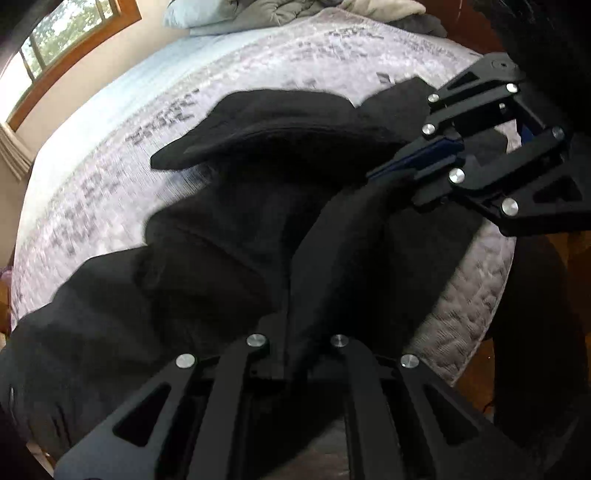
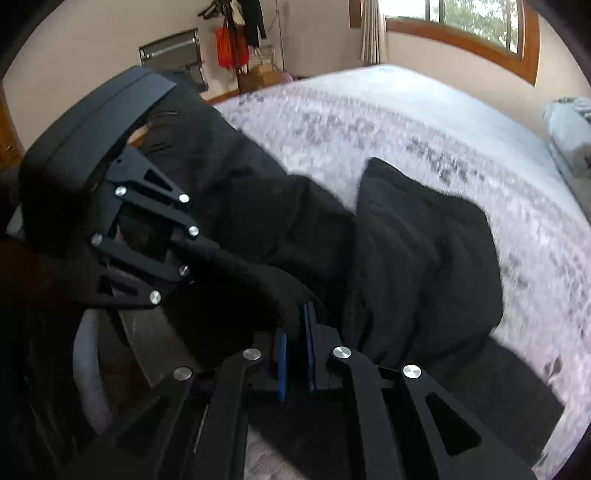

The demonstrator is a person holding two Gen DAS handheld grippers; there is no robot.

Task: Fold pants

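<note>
Pants [image 1: 258, 206], black and of thick soft cloth, lie bunched on the bed [image 1: 110, 177], partly lifted, one end flopped over toward the middle of the quilt. The left gripper [image 1: 291, 295] has its jaws pressed together on a ridge of the cloth near the bed's edge; the right gripper [image 2: 297, 332] pinches another fold between its blue pads [image 2: 308, 332], the two grips close together on the same raised edge. The step in hand looks like carrying that edge over to lay one half on the other. To do it well, both grips should travel level and in step, keeping the cloth taut between them so the fold line comes out straight, and set down only once the edges meet. Bulk under the fold may need smoothing afterwards.

The bed carries a pale grey patterned quilt with pillows [image 1: 207, 18] at its head. A wood-framed window [image 2: 461, 22], a curtain [image 2: 373, 29] and a clothes rack [image 2: 236, 40] stand along the walls.
</note>
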